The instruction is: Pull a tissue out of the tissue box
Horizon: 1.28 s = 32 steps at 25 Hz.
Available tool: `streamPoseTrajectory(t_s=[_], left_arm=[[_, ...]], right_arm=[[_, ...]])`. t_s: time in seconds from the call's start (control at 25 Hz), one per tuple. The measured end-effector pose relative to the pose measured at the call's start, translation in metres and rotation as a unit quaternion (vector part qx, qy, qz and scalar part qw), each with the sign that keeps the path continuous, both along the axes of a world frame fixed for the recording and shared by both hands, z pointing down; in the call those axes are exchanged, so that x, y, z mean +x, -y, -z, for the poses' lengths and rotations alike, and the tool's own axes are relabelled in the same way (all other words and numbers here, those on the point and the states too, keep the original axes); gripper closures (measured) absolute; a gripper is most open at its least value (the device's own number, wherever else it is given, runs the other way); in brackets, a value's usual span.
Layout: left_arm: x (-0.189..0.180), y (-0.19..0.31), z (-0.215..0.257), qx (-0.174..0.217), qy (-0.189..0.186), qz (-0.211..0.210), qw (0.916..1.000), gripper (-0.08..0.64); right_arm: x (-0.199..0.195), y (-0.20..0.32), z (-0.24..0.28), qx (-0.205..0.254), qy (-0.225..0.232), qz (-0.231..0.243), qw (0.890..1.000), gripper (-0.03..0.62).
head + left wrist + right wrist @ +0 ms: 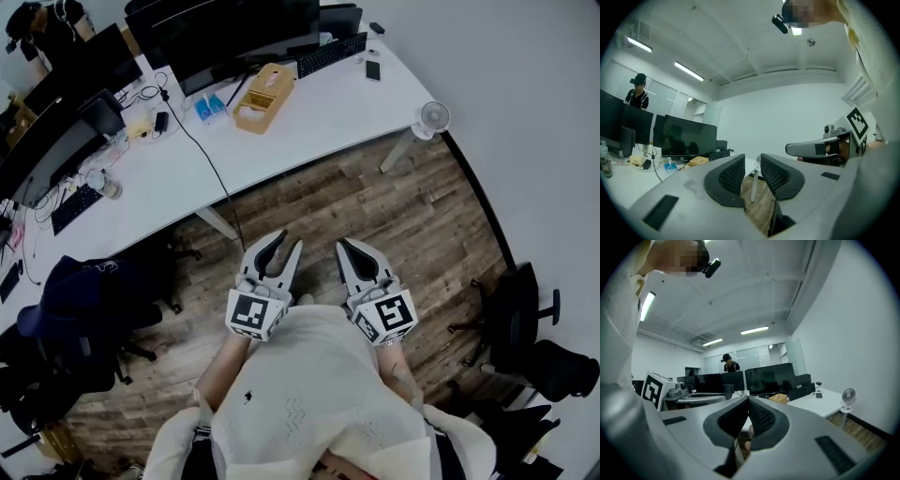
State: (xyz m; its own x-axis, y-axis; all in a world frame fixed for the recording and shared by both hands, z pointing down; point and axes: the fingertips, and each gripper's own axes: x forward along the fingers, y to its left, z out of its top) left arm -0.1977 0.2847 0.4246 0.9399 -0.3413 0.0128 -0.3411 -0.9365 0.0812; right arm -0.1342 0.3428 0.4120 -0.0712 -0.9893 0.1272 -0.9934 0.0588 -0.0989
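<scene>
**Both grippers off the counter, tissue box untouched**

Tissue box [262, 97] lies flat on the white counter [309, 122], at approx 12 o'clock from the grippers and well apart from them. Its long axis runs 1 o'clock to 7 o'clock in head view, w/ the top slot facing up near the 1 o'clock end. Too small to tell whether a tissue sticks out.

A blue packet [210, 108] sits just beside the box at 9 o'clock. A keyboard [330, 54] and phone [373, 69] lie toward 2 o'clock. A small fan [433, 117] stands at the counter's far corner.

Left gripper [286, 242] is held over the wood floor [375, 197] in front of the person. Its fingers [732, 174] stand apart w/ nothing between them.

Right gripper [345, 246] sits beside it at 3 o'clock. Its fingers [761, 418] meet at the tips and hold nothing.
</scene>
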Motion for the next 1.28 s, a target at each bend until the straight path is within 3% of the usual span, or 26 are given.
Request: streamPoseTrajectory(t_s=[0.32, 0.56, 0.8, 1.04, 1.28], left_arm=[[0.017, 0.001, -0.002, -0.009, -0.004, -0.009, 0.9999, 0.456], [0.028, -0.002, -0.009, -0.017, 0.004, -0.015, 0.9997, 0.456], [0.034, 0.018, -0.008, -0.023, -0.003, 0.006, 0.9997, 0.456], [0.052, 0.034, -0.015, -0.025, 0.0, -0.001, 0.9997, 0.456], [0.077, 0.06, -0.012, -0.021, -0.011, -0.009, 0.9997, 0.456]], right_arm=[[0.015, -0.002, -0.008, -0.016, -0.012, -0.012, 1.0, 0.591], [0.029, -0.002, -0.023, -0.032, 0.011, -0.021, 0.999, 0.591], [0.04, 0.009, -0.015, -0.019, 0.009, -0.01, 1.0, 0.591], [0.06, 0.024, -0.015, -0.021, -0.022, -0.01, 0.999, 0.591], [0.085, 0.049, -0.018, -0.022, -0.013, -0.027, 0.999, 0.591]])
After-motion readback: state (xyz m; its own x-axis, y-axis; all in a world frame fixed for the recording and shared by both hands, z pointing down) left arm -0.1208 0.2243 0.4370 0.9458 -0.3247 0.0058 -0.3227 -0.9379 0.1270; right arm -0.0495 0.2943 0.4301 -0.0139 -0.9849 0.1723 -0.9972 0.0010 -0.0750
